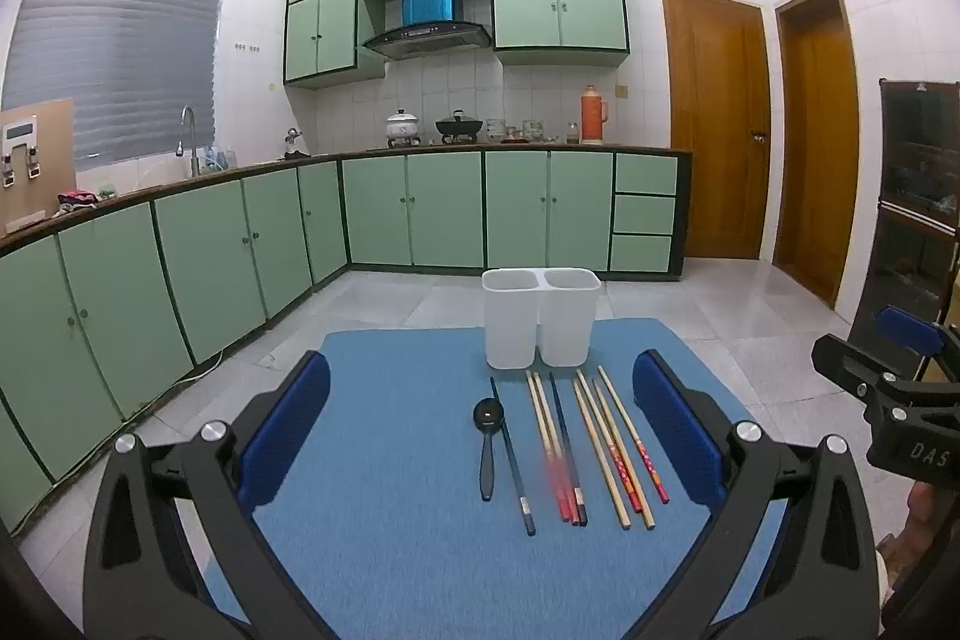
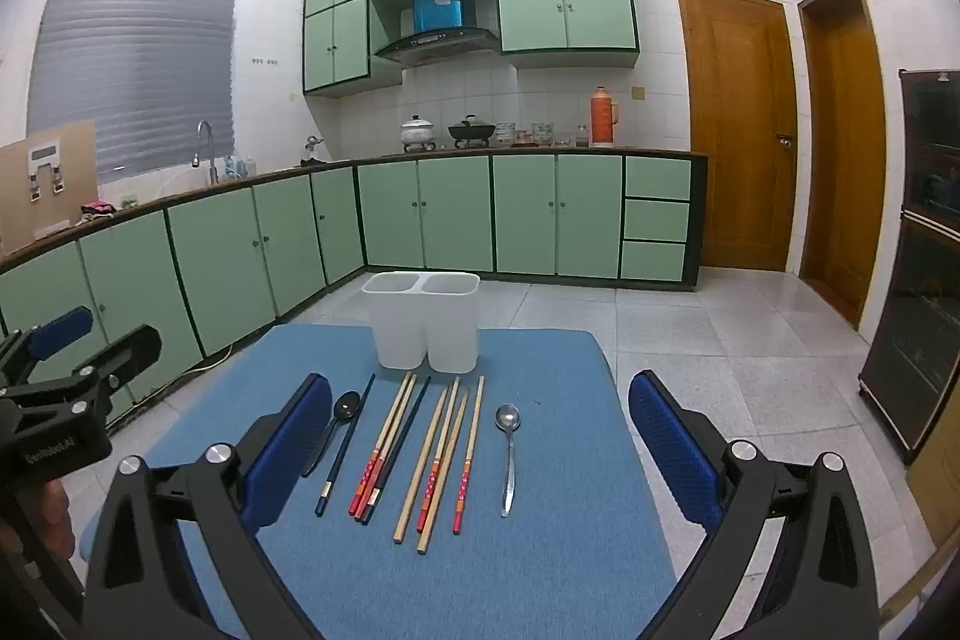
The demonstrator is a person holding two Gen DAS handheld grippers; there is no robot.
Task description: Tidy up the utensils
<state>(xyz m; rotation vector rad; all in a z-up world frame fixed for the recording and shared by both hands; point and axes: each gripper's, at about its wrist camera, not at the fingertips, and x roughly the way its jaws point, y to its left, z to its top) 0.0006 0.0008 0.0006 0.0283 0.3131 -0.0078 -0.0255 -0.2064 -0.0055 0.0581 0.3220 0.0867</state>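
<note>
A white two-compartment holder [image 1: 540, 316] [image 2: 423, 319] stands upright at the far side of a blue mat [image 1: 408, 460] [image 2: 552, 520]. In front of it lie a black spoon [image 1: 487, 436] [image 2: 336, 421], several wooden and dark chopsticks [image 1: 594, 448] [image 2: 420, 460], and a silver spoon [image 2: 509, 454] at the right end of the row. My left gripper [image 1: 480, 430] hovers open above the near side of the mat, nothing between its blue pads. My right gripper [image 2: 480, 436] is open too, with nothing between its pads, over the same row.
The mat lies on a small table over a tiled floor [image 2: 750, 340]. Green kitchen cabinets [image 1: 240, 250] run along the left and back. Wooden doors [image 2: 744, 130] and a dark cabinet [image 2: 924, 250] stand to the right. The other gripper shows at each view's side edge.
</note>
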